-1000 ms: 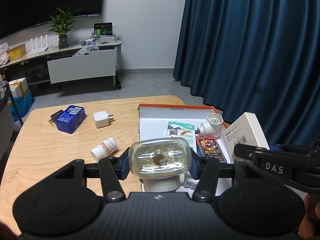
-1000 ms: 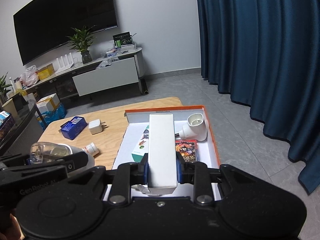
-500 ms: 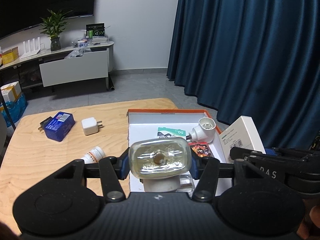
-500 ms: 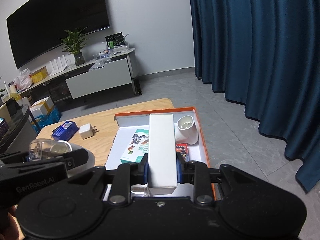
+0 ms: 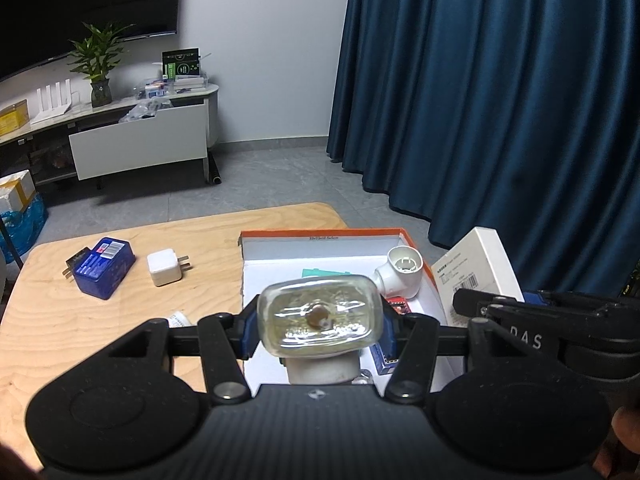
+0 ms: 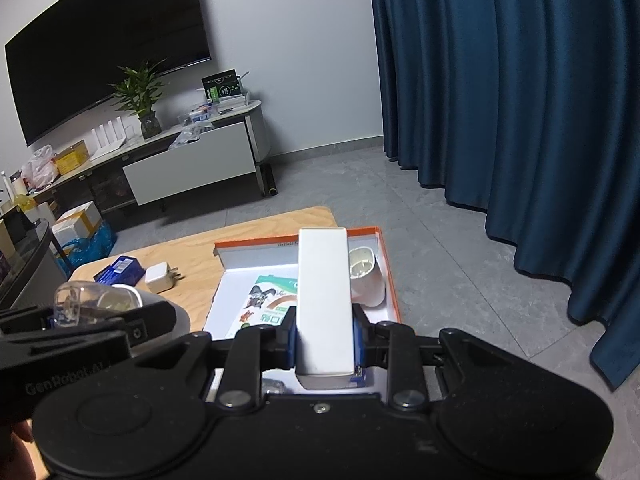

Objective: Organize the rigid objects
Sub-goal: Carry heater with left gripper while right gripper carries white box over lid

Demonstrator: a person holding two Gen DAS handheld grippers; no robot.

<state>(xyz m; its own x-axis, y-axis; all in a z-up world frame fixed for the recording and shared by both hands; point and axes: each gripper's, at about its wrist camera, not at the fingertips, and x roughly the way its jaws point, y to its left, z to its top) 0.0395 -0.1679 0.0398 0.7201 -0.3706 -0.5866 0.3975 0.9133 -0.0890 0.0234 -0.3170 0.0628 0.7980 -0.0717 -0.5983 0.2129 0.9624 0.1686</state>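
1 jar (image 5: 319, 317) w/ left gripper (image 5: 319, 326), 1 box (image 6: 325, 300) w/ right gripper (image 6: 325, 346).

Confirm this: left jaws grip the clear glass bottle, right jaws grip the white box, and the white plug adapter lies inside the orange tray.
Wrong on the adapter. The left wrist view shows the white plug adapter on the wooden table, left of the orange tray, not inside. The clear glass bottle and white box grips are right.

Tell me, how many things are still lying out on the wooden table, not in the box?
3 that I can see: a blue box at the far left, a white plug adapter beside it, and a small bottle half hidden behind the left gripper. More may be hidden.
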